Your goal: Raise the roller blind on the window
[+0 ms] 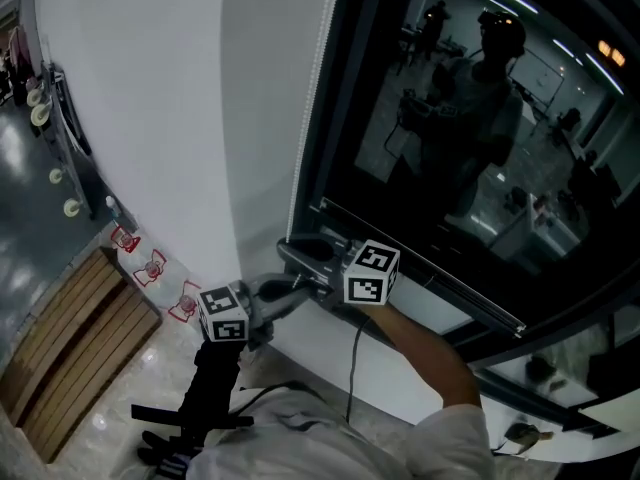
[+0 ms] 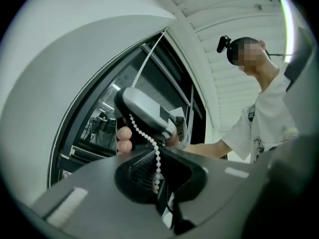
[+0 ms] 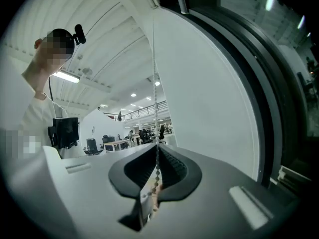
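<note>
White plaster wall (image 1: 170,88) at left, dark night window glass (image 1: 450,118) at right, office reflected in it. Thin white bead chain (image 1: 318,58) hangs along window frame; it drives the blind. Roller blind itself I do not see over glass. Left gripper (image 2: 156,176) pressed together, pinching chain. Right gripper (image 3: 156,173) also pinching chain, just beside left one, low near sill. I judge: pulling step, bottom of stroke. Next move: one claw lets go, takes chain higher, pulls down.
</note>
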The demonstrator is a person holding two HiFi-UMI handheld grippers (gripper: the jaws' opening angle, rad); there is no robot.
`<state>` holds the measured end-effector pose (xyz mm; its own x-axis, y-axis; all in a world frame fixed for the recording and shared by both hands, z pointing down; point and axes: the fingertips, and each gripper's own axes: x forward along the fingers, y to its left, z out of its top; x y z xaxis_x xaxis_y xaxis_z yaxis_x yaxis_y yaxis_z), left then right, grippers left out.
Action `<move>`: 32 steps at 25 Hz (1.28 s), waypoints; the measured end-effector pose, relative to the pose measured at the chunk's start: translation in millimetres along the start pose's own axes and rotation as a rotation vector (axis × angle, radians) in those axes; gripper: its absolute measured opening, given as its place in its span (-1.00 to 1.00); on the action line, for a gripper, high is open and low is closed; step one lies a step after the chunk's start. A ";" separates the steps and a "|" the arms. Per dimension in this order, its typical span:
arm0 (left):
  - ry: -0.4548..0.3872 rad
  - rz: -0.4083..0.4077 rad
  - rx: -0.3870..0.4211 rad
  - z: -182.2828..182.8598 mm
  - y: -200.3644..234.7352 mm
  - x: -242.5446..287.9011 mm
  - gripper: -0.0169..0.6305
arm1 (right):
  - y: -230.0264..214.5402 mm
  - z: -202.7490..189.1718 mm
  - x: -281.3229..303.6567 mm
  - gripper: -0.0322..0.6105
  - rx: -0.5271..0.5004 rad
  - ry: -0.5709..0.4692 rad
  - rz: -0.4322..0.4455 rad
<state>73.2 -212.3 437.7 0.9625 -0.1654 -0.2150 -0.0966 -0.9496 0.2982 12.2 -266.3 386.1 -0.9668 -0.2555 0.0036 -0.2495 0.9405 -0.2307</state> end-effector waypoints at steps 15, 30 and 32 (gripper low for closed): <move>-0.010 0.013 -0.003 1.3 2.1 -3.5 -0.95 | -2.7 72.1 0.2 -0.52 -0.020 -0.139 0.054; -0.012 0.012 0.003 1.7 2.9 -5.9 -0.95 | 43.5 302.1 -4.0 -0.51 -0.348 -0.402 0.130; -0.012 0.012 0.004 1.7 3.4 -5.9 -0.95 | 45.9 319.6 -4.0 -0.52 -0.371 -0.411 0.130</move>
<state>66.8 -215.0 438.5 0.9582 -0.1800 -0.2223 -0.1092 -0.9485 0.2974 22.4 -293.7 64.6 -0.9082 -0.1285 -0.3983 -0.2043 0.9668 0.1538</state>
